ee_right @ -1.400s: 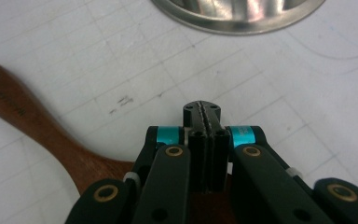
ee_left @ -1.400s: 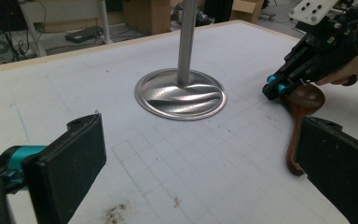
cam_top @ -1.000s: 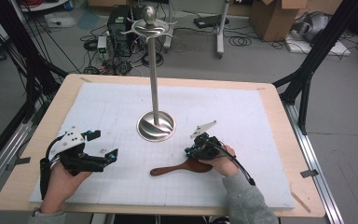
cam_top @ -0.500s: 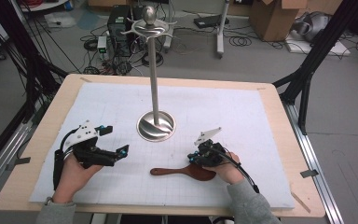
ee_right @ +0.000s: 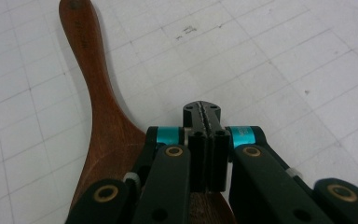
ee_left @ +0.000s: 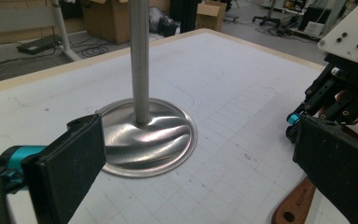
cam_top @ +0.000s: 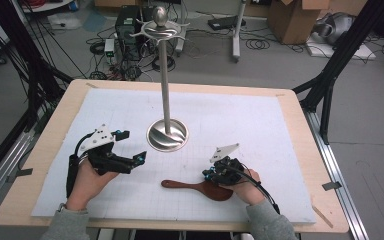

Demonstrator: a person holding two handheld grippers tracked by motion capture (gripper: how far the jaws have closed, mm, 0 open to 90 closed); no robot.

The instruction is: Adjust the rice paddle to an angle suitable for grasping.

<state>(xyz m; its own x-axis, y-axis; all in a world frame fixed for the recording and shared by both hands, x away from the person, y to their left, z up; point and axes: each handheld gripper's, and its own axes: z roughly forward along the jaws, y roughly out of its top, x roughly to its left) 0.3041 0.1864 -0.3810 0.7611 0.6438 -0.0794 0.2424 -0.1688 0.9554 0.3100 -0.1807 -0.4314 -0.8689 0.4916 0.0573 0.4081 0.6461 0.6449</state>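
A brown wooden spoon (cam_top: pixel 192 186) lies flat on the white grid mat, handle pointing left. My right gripper (cam_top: pixel 206 175) hovers over the spoon's broad end, and its jaws are shut pad to pad with nothing between them. In the right gripper view the shut tips (ee_right: pixel 202 109) sit just right of the spoon (ee_right: pixel 98 107). My left gripper (cam_top: pixel 133 146) stands open to the left of the metal stand (cam_top: pixel 167 135), pointing at it. In the left gripper view the wide-apart jaws (ee_left: pixel 196 168) frame the stand's base (ee_left: pixel 144 135); the right gripper (ee_left: pixel 335 93) and the spoon's handle end (ee_left: pixel 293 212) show at the right.
The stand's tall pole rises from a round steel base mid-table to a hooked top (cam_top: pixel 160 25). The white mat (cam_top: pixel 260 125) covers most of the wooden tabletop (cam_top: pixel 300 150). Black frame posts, cables and boxes stand on the floor beyond.
My left gripper has moved right, closer to the stand's base. The right gripper has drifted slightly toward the near edge, still shut over the spoon. The spoon has not moved.
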